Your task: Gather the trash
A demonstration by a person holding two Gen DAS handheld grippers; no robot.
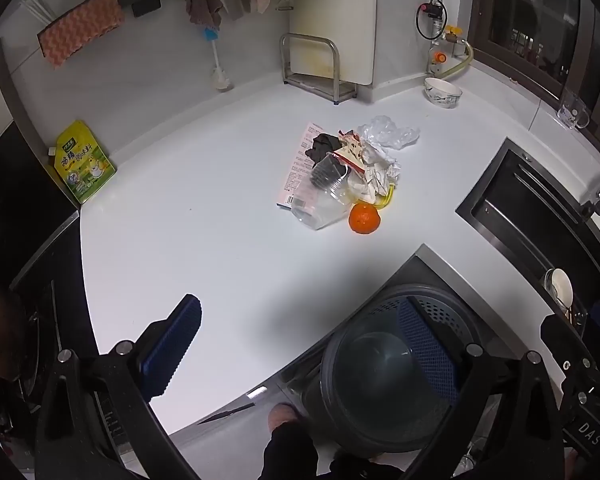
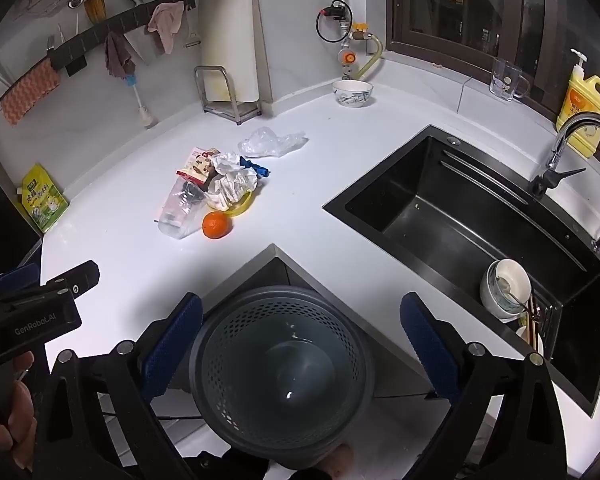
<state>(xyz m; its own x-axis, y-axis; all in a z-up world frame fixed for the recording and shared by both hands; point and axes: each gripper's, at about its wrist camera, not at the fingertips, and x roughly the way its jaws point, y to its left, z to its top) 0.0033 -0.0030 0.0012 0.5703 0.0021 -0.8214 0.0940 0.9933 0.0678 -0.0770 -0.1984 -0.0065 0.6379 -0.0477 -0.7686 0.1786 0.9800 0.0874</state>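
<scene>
White counter [image 1: 220, 264] holds the trash pile [image 1: 348, 168] mid-surface, well clear of both grippers; bin [image 2: 278, 376] sits on the floor below the counter corner. Left gripper [image 1: 312, 344] and right gripper [image 2: 300, 344] both wide apart, empty. Pile looks light: crumpled paper and film soft, compressible; clear cup [image 1: 320, 204] thin, slippery, likely to crush, so pinch its rim. Orange [image 1: 364, 219] firm, round, may roll; grip across the middle.
</scene>
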